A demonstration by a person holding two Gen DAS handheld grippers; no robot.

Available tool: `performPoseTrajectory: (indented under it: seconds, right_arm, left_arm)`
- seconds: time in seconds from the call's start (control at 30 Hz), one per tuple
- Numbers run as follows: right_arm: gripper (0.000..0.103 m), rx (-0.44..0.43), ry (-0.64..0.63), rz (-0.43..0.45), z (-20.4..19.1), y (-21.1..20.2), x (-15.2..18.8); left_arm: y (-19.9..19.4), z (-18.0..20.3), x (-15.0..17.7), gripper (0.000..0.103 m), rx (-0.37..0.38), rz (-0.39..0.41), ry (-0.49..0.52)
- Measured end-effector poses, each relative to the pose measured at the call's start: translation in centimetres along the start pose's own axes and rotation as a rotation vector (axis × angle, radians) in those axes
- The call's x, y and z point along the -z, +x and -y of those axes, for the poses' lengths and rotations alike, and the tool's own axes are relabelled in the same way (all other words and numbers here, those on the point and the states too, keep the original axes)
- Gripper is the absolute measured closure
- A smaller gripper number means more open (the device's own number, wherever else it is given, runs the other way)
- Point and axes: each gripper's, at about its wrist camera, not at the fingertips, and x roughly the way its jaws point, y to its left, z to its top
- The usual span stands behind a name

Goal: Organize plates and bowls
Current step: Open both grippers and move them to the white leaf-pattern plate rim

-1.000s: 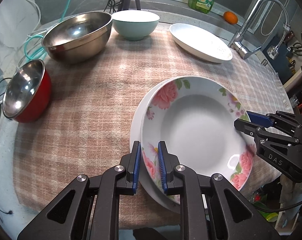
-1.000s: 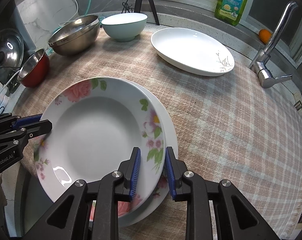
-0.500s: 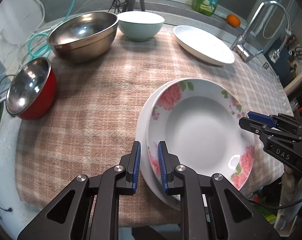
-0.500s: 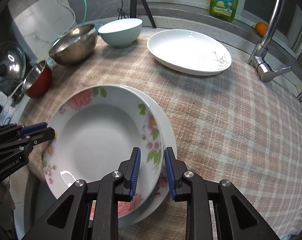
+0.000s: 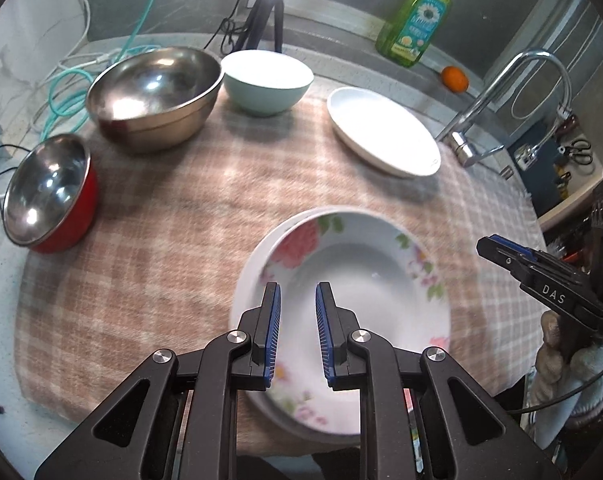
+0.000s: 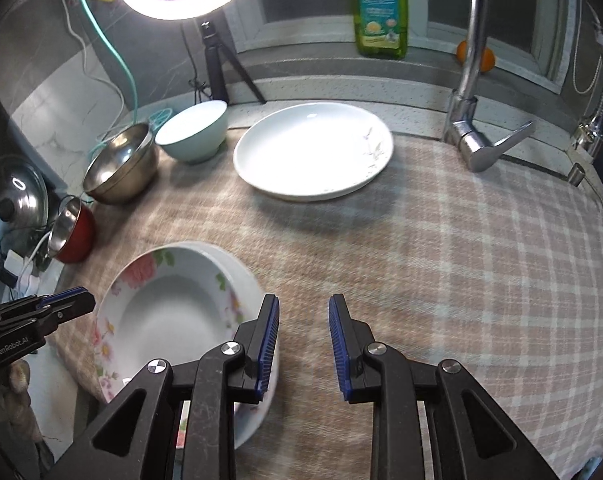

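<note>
A flowered plate [image 5: 365, 280] rests stacked on a white plate [image 5: 247, 276] at the near edge of the checked cloth; it also shows in the right wrist view [image 6: 173, 312]. My left gripper [image 5: 297, 292] is open and raised over the stack's near rim. My right gripper [image 6: 303, 304] is open and raised just right of the stack, holding nothing. A white oval plate [image 5: 381, 136] [image 6: 313, 152], a mint bowl [image 5: 267, 76] [image 6: 193, 132], a large steel bowl [image 5: 153, 92] [image 6: 119, 164] and a red bowl [image 5: 49, 192] [image 6: 71, 228] stand apart farther back.
A faucet [image 6: 473, 80] rises at the back right, with a green soap bottle [image 6: 379, 8] and an orange [image 5: 454, 79] on the ledge. A ring light on a tripod [image 6: 217, 52] stands behind the bowls. A pot lid [image 6: 11, 196] and cables lie at the left.
Both grippers let go of the stacked plates, opened, and lifted up and back from them. The stack now rests on the cloth.
</note>
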Motion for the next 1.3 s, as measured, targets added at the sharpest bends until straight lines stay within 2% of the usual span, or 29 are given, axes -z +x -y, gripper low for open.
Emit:
performPoseTrajectory:
  seconds: [0.3,0.67,0.83,1.13,1.3]
  right_arm:
    - [0.079,-0.012,-0.051,0.029,3.8,-1.2,-1.9]
    - [0.074,-0.058,-0.103,0.036,7.7,-1.6,-4.8]
    - [0.074,-0.053,-0.135,0.040,8.0,-0.7,-6.9]
    - [0.074,-0.011,-0.161,0.041,6.5,3.1,-12.3]
    - [0.074,0.015,-0.158,0.006,6.5,6.3,-14.9]
  left_arm:
    - [0.3,3.6,-1.9,0.086,0.031,0.033,-0.043]
    - [1.3,7.0,-4.9,0.086,-0.014,0.044,-0.079]
    - [2.3,7.0,-6.7,0.086,-0.030,0.029,-0.095]
    - [6.4,5.8,-10.2,0.086,0.053,-0.038,-0.138]
    - [8.8,5.2,-12.4,0.086,0.052,-0.064,-0.123]
